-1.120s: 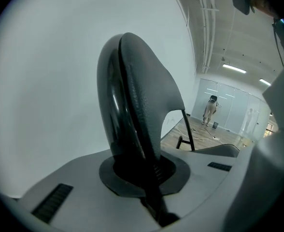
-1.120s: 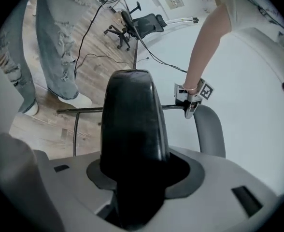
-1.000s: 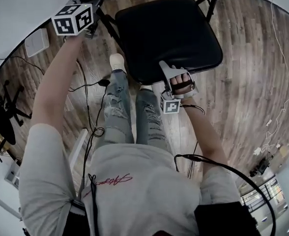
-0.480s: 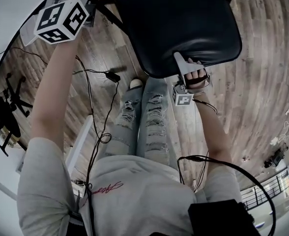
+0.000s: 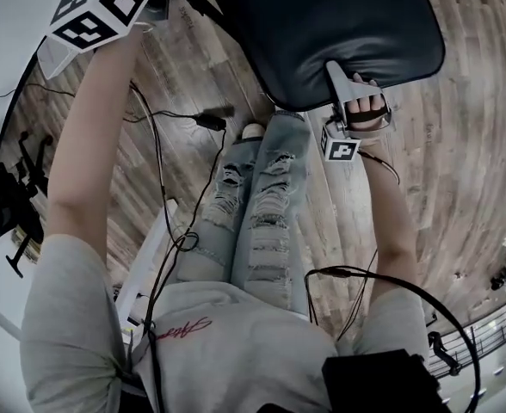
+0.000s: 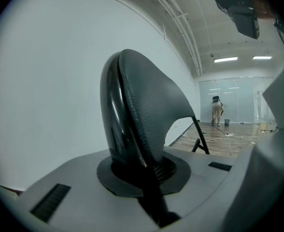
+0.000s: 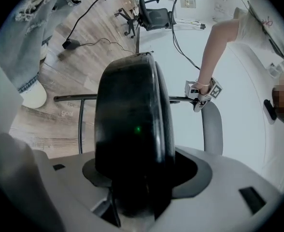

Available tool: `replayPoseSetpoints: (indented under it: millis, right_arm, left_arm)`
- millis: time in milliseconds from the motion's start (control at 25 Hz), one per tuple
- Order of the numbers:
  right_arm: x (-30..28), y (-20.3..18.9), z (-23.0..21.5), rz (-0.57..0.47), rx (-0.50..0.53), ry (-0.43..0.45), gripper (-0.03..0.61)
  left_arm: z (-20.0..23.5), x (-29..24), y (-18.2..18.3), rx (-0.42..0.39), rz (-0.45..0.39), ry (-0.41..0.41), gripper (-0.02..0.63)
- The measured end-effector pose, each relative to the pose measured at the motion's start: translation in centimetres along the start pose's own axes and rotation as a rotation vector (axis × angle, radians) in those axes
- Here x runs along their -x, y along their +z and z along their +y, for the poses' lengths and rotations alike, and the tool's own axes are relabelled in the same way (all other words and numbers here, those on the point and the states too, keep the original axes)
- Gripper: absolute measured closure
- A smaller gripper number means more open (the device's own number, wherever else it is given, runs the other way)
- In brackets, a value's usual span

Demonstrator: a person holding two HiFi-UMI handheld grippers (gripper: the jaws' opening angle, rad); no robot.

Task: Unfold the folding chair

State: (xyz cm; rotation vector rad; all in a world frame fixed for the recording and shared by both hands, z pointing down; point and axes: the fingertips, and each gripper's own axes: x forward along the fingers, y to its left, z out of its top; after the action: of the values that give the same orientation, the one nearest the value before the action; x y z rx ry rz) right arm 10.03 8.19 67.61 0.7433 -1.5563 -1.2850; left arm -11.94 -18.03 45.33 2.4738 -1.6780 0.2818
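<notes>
Seen from above, a person in ripped jeans (image 5: 262, 196) stands on a wooden floor (image 5: 459, 144), working a black folding chair (image 5: 322, 24) with a set of tongs in each hand. The left tongs (image 6: 139, 170) are closed tight on the chair's padded backrest (image 6: 147, 105), whose curved top edge rises straight out from between the jaws. A plain white wall (image 6: 45, 81) lies to their left. The right tongs (image 7: 134, 178) are spread wide, with the thick front edge of the seat (image 7: 132, 124) set between the jaws, which have just been opening. It is not clear whether the pads touch the cushion. In the head view the upper jaw lies over the seat's near rim, and the person's right hand (image 5: 367, 110) holds the handle just behind it. The seat faces up and reaches forward from the right tongs toward the left tongs, whose marker cube (image 5: 98, 7) is raised at the chair's far left side. Looking along the right tongs, past the seat, the left tongs show on the backrest, and a thin frame bar (image 7: 69, 98) crosses behind the seat. Below and behind the right tongs a light shoe (image 5: 253, 132) rests on the floor, with a dark cable (image 5: 163, 144) trailing beside it. An office chair (image 7: 154, 13) stands well apart.
</notes>
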Motion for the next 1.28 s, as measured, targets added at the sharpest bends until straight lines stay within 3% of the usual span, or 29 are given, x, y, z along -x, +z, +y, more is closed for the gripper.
replayPoseSetpoints:
  millis: [80,120,160,200,360,520,600,680,720,800,880,960,1280]
  right_arm:
    - [0.0,0.2,0.8,0.013,-0.008,-0.007,0.309]
    - [0.1,0.4,1.2,0.018,-0.019,-0.010,0.305]
    - [0.2,0.5,1.3,0.020,-0.035,-0.017,0.305]
    - [0.2,0.7,1.2,0.020,-0.050,-0.027,0.305]
    - [0.0,0.7,0.8,0.032,-0.102,-0.071,0.305]
    - [-0.3,0.3,0.6,0.041,-0.104,-0.090,0.305]
    - [-0.4,0.4,0.4,0.046,-0.103,-0.091,0.305]
    - [-0.3,0.5,0.2,0.058,-0.115,-0.100,0.305]
    - [0.0,0.4,0.0,0.071,-0.127,-0.110,0.305]
    - [0.7,-0.1,-0.4,0.117,-0.160,-0.140,0.305]
    - [1.2,-0.7,-0.8,0.177,-0.201,-0.168,0.305]
    - [1.4,-1.1,-0.8,0.232,-0.237,-0.186,0.305]
    - [5.3,-2.5,0.3,0.372,-0.397,-0.197,0.307]
  left_arm:
    - [0.7,-0.4,-0.4,0.021,-0.012,-0.001,0.559]
    - [1.2,-0.4,-0.7,0.039,-0.020,-0.003,0.476]
    - [1.8,-0.3,-0.9,0.061,-0.033,-0.013,0.346]
    - [2.2,-0.1,-0.8,0.077,-0.053,-0.028,0.290]
    - [2.3,1.5,-0.1,0.041,-0.163,-0.063,0.281]
    - [0.3,6.7,-2.0,-0.143,-0.266,-0.002,0.275]
    - [-2.8,9.7,-4.7,-0.213,-0.263,-0.004,0.276]
    - [-8.1,12.3,-7.1,-0.201,-0.283,-0.059,0.282]
    - [-11.3,13.4,-8.5,-0.180,-0.274,-0.097,0.325]
    - [-18.0,15.5,-12.8,-0.187,-0.151,-0.205,0.569]
    - [-23.5,17.0,-16.5,-0.242,-0.032,-0.328,0.572]
    - [-26.5,17.5,-17.8,-0.232,-0.032,-0.385,0.586]
    - [-27.1,18.0,-18.7,-0.238,-0.025,-0.393,0.597]
